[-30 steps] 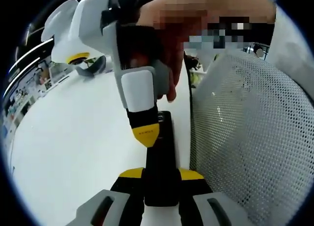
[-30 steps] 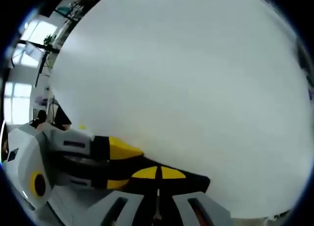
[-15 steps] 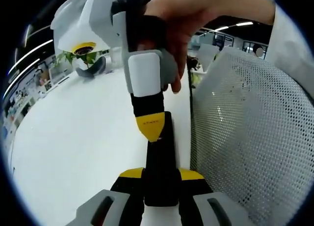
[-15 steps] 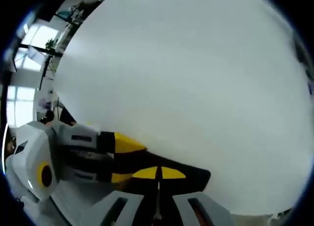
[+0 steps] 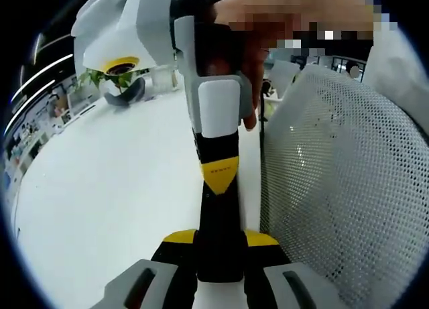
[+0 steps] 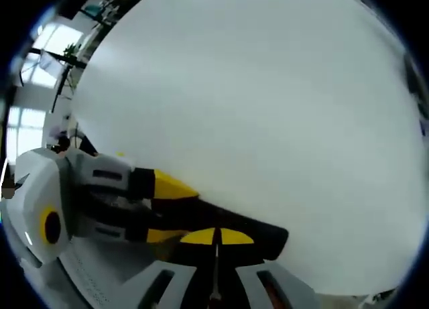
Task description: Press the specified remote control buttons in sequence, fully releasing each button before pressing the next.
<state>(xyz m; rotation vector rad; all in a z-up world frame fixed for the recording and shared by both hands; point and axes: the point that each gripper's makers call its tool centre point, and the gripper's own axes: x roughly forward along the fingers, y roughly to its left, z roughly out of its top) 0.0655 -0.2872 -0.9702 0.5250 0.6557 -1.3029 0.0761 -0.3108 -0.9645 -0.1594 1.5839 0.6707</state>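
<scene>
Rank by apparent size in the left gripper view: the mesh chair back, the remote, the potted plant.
1. Mesh chair back, largest.
2. Remote, held in the left gripper.
3. Potted plant, smallest; it is far off and partly hidden by the right gripper, so true size is unsure.

Both views are brightly and evenly lit. In the left gripper view, long ceiling lights (image 5: 50,64) are seen at the upper left, and the white tabletop (image 5: 100,181) is rendered pale with only faint shading. In the right gripper view, daylight is admitted through windows (image 6: 20,114) at the left edge, where highlights are blown out; the tabletop (image 6: 268,121) is washed to a flat grey-white. Strong fisheye bending is seen toward the edges, and near parts are softly blurred.
</scene>
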